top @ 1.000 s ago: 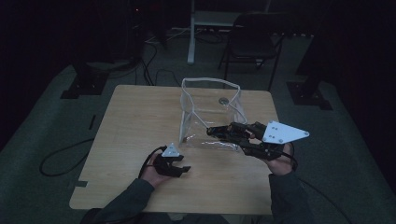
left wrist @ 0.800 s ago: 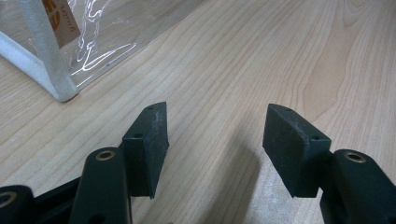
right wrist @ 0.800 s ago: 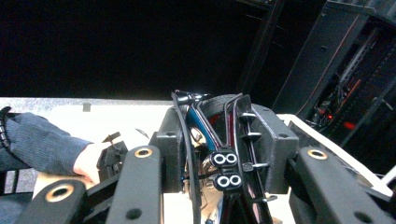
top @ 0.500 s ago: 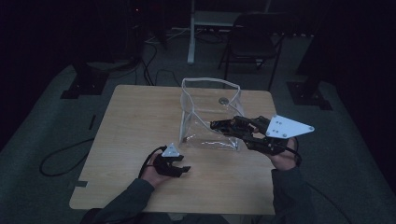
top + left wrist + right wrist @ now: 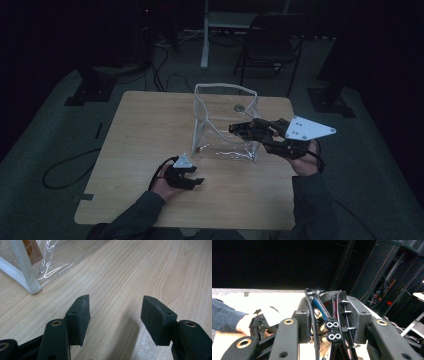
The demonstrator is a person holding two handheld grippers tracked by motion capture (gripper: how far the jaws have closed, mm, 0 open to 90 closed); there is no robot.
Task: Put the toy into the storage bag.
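1. High view: a clear plastic pouch [image 5: 225, 122] with white piping stands open-topped near the middle of the pale wooden table [image 5: 140, 135]. The right gripper [image 5: 242, 129] reaches level toward its right wall, carrying a dark bundled object [image 5: 250, 131] at the pouch's upper edge. I judge the loading step is under way: the object is not yet down inside, and lowering and letting go remain. The left gripper [image 5: 192, 181] rests on the tabletop, just in front of the pouch and apart from it.

2. Left gripper view: two matte black, wedge-shaped pads [image 5: 78, 315] stand well apart with nothing between them, over smooth, straight-grained wood. The pouch's glossy, wrinkled film and its white fabric-bound corner [image 5: 27, 275] show at upper left.

3. Right gripper view: the jaws clamp a springy bundle of thin black and blue bars [image 5: 329, 315], some ribbed; what it is I cannot tell.
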